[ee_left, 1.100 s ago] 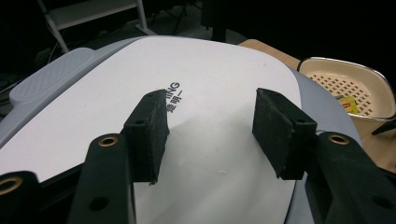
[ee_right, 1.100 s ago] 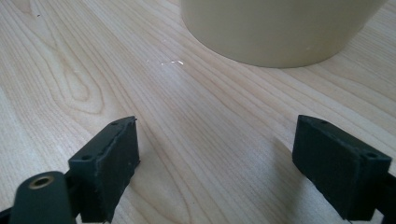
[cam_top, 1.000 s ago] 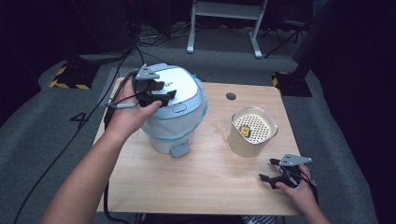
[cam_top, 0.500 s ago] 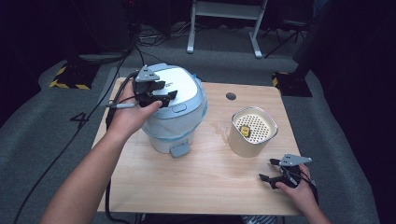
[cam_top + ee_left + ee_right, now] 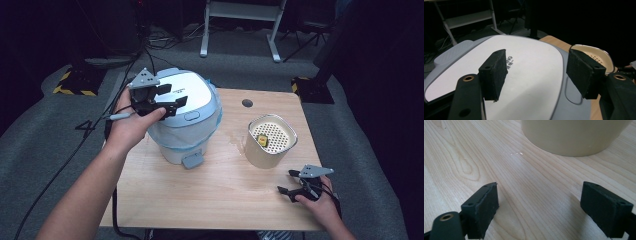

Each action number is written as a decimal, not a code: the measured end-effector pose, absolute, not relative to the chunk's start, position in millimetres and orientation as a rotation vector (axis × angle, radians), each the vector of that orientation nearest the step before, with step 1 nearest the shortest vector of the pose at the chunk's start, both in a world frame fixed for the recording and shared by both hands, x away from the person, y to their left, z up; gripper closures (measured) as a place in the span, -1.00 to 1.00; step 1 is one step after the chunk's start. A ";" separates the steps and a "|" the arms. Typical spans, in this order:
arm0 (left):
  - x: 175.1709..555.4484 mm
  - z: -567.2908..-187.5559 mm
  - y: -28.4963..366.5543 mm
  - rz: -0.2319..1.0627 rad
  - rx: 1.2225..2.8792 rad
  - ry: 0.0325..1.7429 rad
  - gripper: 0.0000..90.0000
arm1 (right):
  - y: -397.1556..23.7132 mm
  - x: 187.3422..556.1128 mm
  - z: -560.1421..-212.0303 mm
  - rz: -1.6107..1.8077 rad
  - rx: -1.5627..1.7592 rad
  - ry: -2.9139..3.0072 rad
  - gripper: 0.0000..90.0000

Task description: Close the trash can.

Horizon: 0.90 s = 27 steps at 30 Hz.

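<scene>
A white and pale-blue lidded cooker [image 5: 192,127] stands on the left half of the wooden table [image 5: 220,200]. My left gripper [image 5: 175,95] hovers over the left side of its lid [image 5: 529,62]. Its jaws have just been opening and now stand wide, with nothing between the pads. To the right is a cream container [image 5: 267,150] with a perforated insert and a small yellow piece inside. My right gripper [image 5: 286,182] rests low at the table's front right corner, open and with nothing in it. The container's base [image 5: 574,135] lies just ahead of that gripper [image 5: 544,207].
A grey latch tab [image 5: 192,161] sticks out of the cooker's front toward me. A dark round hole [image 5: 247,103] marks the table's far edge. A cable [image 5: 115,200] hangs off the table's left side. Bare wood spreads between the cooker and my right hand.
The left gripper's jaws stand wider than before, and the left hand has shifted a little to the left over the lid. The right gripper has stayed put.
</scene>
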<state>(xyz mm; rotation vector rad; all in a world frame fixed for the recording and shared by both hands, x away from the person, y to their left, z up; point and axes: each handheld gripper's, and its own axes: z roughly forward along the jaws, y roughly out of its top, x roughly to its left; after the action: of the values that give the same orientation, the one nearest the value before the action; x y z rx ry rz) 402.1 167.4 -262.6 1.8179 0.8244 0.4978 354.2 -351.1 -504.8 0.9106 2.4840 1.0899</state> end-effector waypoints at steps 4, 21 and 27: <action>383.4 -259.6 169.3 0.500 1.829 0.789 -0.26 | -350.7 356.3 -504.7 1.092 0.907 2.489 -0.66; 318.5 -294.8 194.8 0.500 1.842 0.808 -0.27 | -348.1 358.9 -504.7 1.087 0.921 2.479 -0.66; 305.8 -310.9 204.8 0.500 1.839 0.821 -0.29 | -347.2 359.6 -504.7 1.086 0.925 2.475 -0.67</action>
<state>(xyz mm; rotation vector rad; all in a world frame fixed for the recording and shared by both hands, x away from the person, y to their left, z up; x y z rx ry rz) 305.8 204.8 -310.9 1.8390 0.8206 0.4997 359.6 -347.2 -504.7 0.9249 2.4752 1.0856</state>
